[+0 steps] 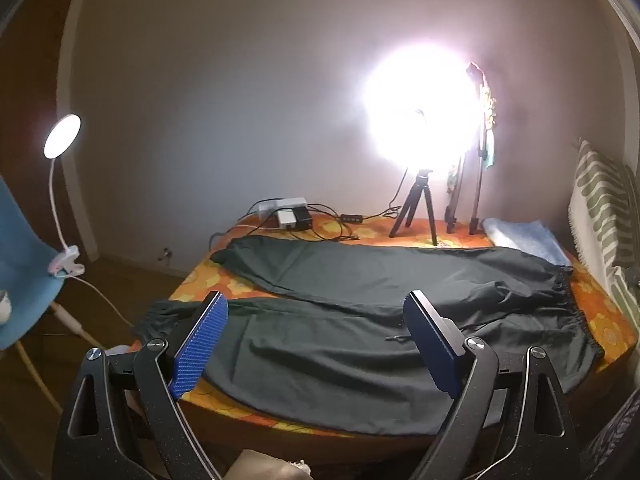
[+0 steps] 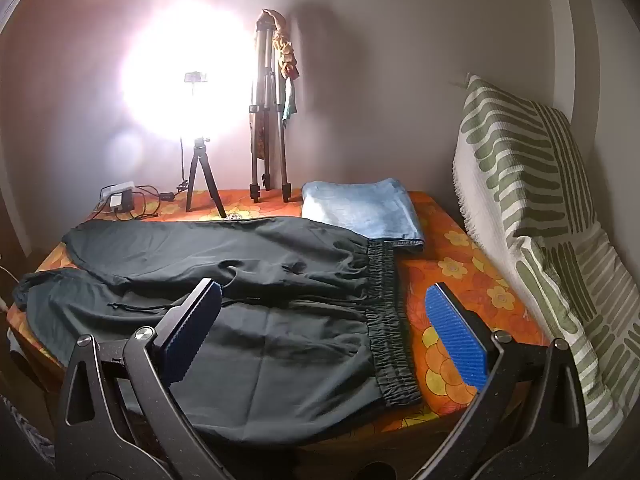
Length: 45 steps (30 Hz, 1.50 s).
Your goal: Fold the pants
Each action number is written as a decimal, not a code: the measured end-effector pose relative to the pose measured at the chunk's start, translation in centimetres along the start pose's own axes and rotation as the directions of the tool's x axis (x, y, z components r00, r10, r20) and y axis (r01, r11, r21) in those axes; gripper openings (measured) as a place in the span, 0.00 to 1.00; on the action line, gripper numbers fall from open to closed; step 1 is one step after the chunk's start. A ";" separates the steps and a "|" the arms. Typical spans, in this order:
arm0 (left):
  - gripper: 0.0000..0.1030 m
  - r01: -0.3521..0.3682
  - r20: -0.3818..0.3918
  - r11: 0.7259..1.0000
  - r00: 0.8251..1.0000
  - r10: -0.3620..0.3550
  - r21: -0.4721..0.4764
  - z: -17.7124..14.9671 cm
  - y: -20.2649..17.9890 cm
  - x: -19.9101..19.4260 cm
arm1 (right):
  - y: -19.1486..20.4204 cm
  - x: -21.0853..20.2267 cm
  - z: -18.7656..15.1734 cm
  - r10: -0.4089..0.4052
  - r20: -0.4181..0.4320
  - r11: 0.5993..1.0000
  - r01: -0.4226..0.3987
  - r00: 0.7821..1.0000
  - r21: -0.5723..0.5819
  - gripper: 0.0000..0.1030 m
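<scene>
Pants (image 1: 360, 320), dark and unfolded, lie spread flat on the orange flowered worktop (image 2: 460, 264), both legs stretching away from the elastic waistband (image 2: 386, 320), which lies toward the striped cushion (image 2: 540, 208). Beyond the waistband, a folded light-blue cloth (image 2: 360, 208) touches the pants' far edge. Past the pants stands a small tripod (image 2: 202, 176) under a glaring lamp. The left gripper (image 1: 316, 344) and right gripper (image 2: 328, 332) hover above the near leg, fingers spread wide, holding nothing.
</scene>
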<state>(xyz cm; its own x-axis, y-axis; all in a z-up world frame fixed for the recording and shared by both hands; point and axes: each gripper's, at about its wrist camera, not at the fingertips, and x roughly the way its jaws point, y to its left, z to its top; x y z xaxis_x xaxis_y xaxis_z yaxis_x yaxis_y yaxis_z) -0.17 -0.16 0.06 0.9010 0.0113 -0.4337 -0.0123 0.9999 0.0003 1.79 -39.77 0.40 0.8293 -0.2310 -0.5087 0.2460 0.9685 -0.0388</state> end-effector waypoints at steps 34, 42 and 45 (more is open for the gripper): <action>0.87 -0.047 -0.009 0.998 0.999 0.047 -0.036 -0.2 4.5 -0.6 | 2.2 -0.9 0.6 0.075 0.030 0.997 -0.074 0.997 -0.024 1.00; 0.87 -0.039 -0.015 0.999 0.999 0.038 -0.025 -0.4 3.8 -0.5 | 1.7 -1.0 0.4 0.065 0.030 0.998 -0.064 0.997 -0.010 1.00; 0.87 -0.038 -0.014 0.999 0.999 0.038 -0.027 -0.4 3.8 -0.5 | 1.6 -1.1 0.5 0.062 0.033 0.998 -0.061 0.998 -0.009 1.00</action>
<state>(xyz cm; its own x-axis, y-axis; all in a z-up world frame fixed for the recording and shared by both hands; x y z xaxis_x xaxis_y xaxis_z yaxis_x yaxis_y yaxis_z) -0.89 3.58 -0.10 0.8935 0.0493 -0.4464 -0.0585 0.9983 -0.0069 1.53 -38.02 1.37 0.8590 -0.1739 -0.4816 0.1903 0.9816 -0.0149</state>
